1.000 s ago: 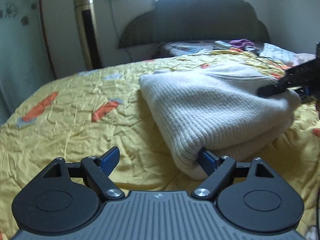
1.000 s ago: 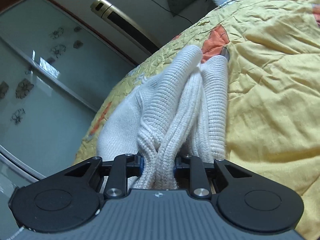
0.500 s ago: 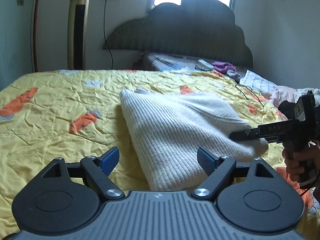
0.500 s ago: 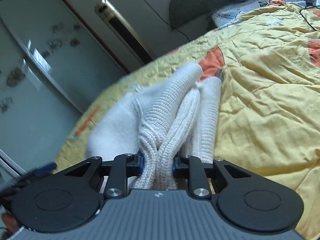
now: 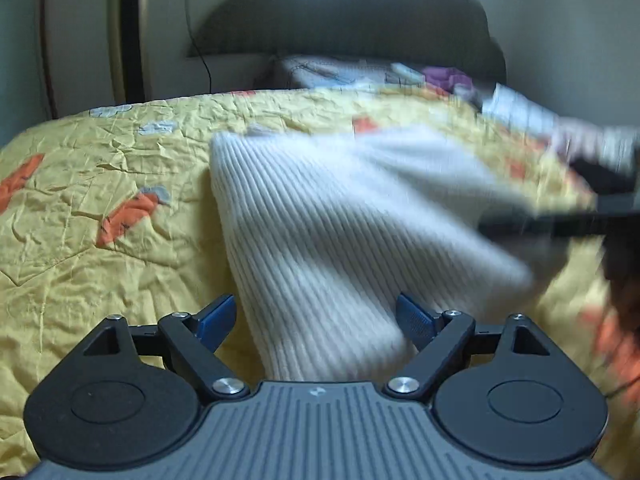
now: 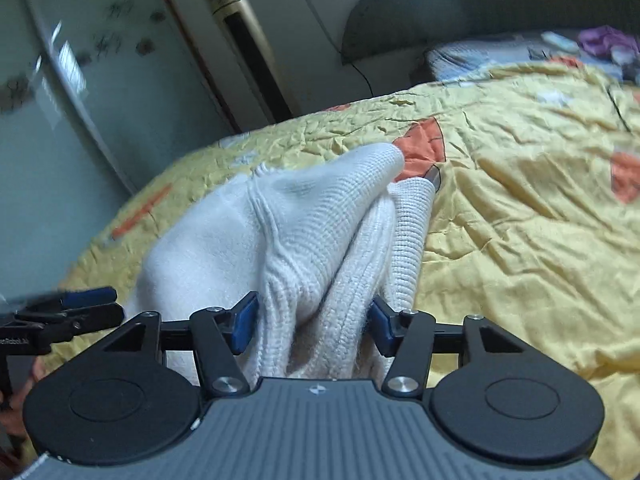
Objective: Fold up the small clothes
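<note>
My left camera shows the whole sweater (image 5: pixel 340 216) from its end: a white ribbed knit, folded, lying on the yellow bedspread (image 5: pixel 80 184) with orange patches. Behind it are the dark headboard (image 5: pixel 360 12) and a purple cloth (image 5: pixel 444 76) near the pillows. My right tool (image 5: pixel 520 224) appears there only as a dark blurred bar at the sweater's far right edge, so this view does not tell how it stands.

My right camera shows what the left one cannot: the thick layered edges of the sweater (image 6: pixel 312 240) bunched between the blue fingers (image 6: pixel 244 322) of the right tool (image 6: pixel 312 322). It also shows a tall gold tower fan (image 6: pixel 248 40) and a frosted glass door (image 6: pixel 48 92). My left tool (image 6: pixel 84 300) comes in at the lower left, beside the sweater.

The left tool (image 5: pixel 320 320) is wide apart and grips nothing; the near end of the sweater lies between its fingers, and the right finger touches the knit. The right tool is half spread, with both fingers against the fabric folds.

Half a second ago the right tool was clenched tightly on the folds; now its fingers have parted wider and the folds have loosened. The left tool has moved forward, so the sweater's end, before just ahead of it, now sits between the fingers.
</note>
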`<state>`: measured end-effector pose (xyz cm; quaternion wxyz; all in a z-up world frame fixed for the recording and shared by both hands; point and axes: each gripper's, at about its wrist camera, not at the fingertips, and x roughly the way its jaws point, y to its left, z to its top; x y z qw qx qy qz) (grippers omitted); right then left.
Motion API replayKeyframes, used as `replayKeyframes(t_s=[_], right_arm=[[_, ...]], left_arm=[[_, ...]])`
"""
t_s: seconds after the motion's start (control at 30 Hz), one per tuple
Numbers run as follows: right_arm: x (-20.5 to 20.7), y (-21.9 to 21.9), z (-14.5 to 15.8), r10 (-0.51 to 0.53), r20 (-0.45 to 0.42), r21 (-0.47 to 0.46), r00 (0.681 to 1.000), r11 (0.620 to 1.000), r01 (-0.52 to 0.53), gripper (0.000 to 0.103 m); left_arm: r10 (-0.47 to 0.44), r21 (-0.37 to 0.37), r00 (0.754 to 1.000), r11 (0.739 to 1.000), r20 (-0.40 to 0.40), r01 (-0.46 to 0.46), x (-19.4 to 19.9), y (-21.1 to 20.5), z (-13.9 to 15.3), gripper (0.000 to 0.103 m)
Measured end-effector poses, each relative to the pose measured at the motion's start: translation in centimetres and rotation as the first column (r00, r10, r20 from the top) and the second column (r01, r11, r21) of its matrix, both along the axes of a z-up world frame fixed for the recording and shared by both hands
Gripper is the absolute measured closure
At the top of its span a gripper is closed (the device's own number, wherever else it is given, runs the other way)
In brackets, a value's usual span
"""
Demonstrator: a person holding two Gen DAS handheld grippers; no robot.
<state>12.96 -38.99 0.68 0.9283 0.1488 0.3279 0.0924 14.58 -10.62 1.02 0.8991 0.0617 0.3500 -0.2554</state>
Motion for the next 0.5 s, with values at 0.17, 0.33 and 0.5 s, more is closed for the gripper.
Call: replayKeyframes(t_s=[0.17, 0.33, 0.5], right_arm=[[-0.6, -0.5, 1.5, -0.036, 0.055, -0.01, 0.998, 0.999, 0.036, 0.021], [2.2, -3.3, -0.1, -0.039, -0.004, 0.125, 0.999, 0.991, 0.039, 0.005], [5.0, -3.8, -2.5, -0.01, -0.074, 0.23, 0.997, 0.973, 0.026, 0.004]], left_arm=[[0.018, -0.14, 1.0, 0.99, -0.019, -0.021, 1.3, 1.9, 1.1, 0.015], [0.047, -0.356, 0.986, 0.929, -0.161, -0.102, 5.9, 4.3, 1.5, 0.015], [0.011, -0.463, 0.939, 0.868, -0.343, -0.18, 10.3, 5.2, -0.9, 0.011]])
